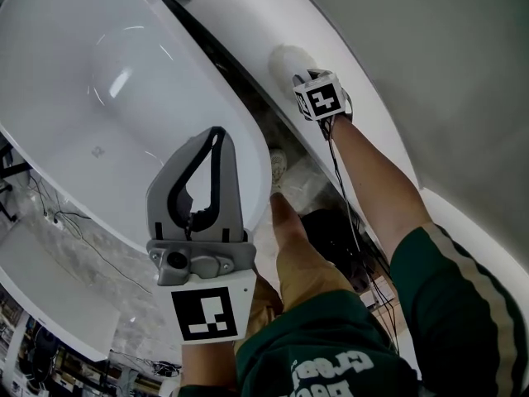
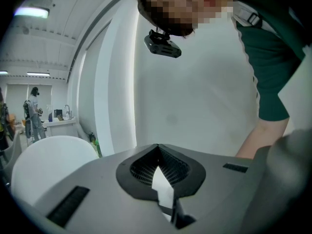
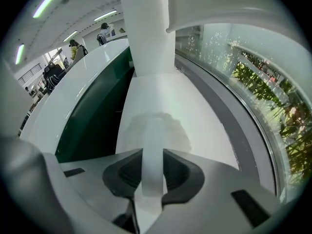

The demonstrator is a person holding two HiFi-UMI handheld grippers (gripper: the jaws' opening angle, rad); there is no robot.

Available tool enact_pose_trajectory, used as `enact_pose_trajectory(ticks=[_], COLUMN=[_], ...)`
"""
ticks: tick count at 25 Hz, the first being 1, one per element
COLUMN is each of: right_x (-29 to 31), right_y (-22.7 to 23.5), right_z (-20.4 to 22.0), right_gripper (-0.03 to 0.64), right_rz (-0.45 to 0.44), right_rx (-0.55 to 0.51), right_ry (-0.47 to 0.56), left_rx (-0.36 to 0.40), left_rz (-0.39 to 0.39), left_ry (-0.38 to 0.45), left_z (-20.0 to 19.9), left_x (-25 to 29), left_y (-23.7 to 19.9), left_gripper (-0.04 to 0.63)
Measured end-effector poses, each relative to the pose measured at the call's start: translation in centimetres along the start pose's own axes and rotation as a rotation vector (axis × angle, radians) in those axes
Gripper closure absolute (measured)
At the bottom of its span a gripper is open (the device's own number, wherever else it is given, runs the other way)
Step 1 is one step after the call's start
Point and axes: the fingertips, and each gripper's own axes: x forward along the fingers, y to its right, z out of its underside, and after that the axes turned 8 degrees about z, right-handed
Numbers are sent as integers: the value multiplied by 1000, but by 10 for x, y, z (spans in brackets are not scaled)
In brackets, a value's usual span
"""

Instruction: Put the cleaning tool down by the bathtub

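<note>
Fingers of right gripper clamp cleaning tool, shown only by its view, left gripper closed

left gripper, lower centre of the head view: grey tapering jaws lined with black pads, on a grey metal base; below it a white marker cube with a black square pattern; right gripper has like grey jaws and black pads; its second cube sits upper right; a thin black cable runs along the forearm; dark green sleeve with cream and tan stripes, lower right; green shirt, pale lettering, bottom edge
</note>
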Motion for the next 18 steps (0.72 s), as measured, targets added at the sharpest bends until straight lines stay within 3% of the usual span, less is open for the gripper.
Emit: enact_pose_trajectory(ticks=[15,16,17,18], right_x=[-1,-4,-8,-11], right_y=[-4,-3,-2,-2], right_z=[2,2,0,-1], right_gripper=[516,376,322,322], right_rz=[-32,-33,-29,-26], right_rx=[-7,1,11,22], right_ry=[143,161,184,207], left_rx=[-17,-15,-10,-7], left_rz=[-32,-35,-37,-41], left_ry=[-16,-21,-29,-36], left_z=[16,17,18,19], left_x=[-10,-12,-14,-17], left_y=[5,6,5,3], left_gripper=[588,588,588,588])
